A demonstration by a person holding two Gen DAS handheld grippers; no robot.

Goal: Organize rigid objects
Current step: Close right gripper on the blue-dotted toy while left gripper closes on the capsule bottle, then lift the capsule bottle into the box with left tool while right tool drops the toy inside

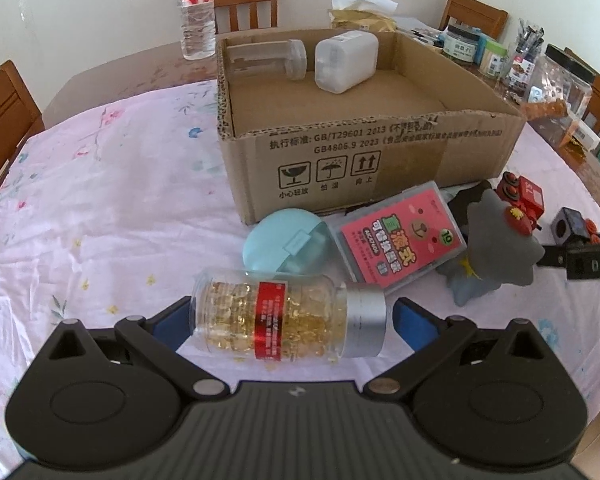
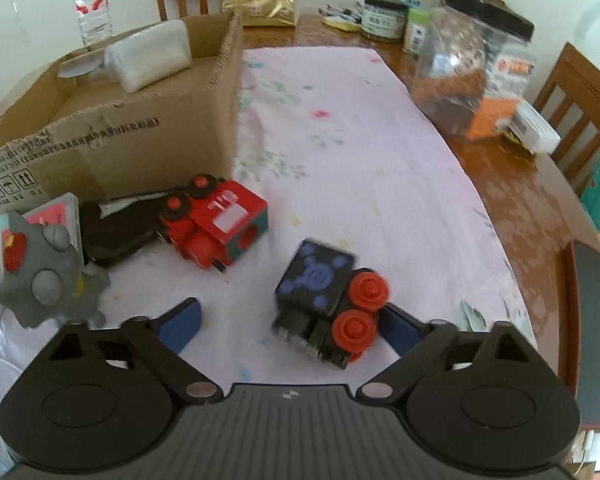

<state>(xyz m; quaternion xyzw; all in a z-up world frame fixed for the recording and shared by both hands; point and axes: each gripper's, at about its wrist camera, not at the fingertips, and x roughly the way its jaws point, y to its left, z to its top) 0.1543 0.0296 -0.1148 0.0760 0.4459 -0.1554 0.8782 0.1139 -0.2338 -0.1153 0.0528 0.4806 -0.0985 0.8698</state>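
Observation:
A clear bottle of golden capsules with a red label and silver cap lies on the cloth between the fingers of my left gripper. The jaws are open, and a sliver of cloth shows beside the cap. My right gripper is open around a black toy train car with red wheels. That car sits close to the right pad and far from the left one. A red toy train and a grey toy figure lie near the cardboard box, which holds a clear jar and a white container.
A teal round case and a pink card box lie in front of the box. A water bottle stands behind it. Jars and packets crowd the wooden table edge at the right. Chairs surround the table.

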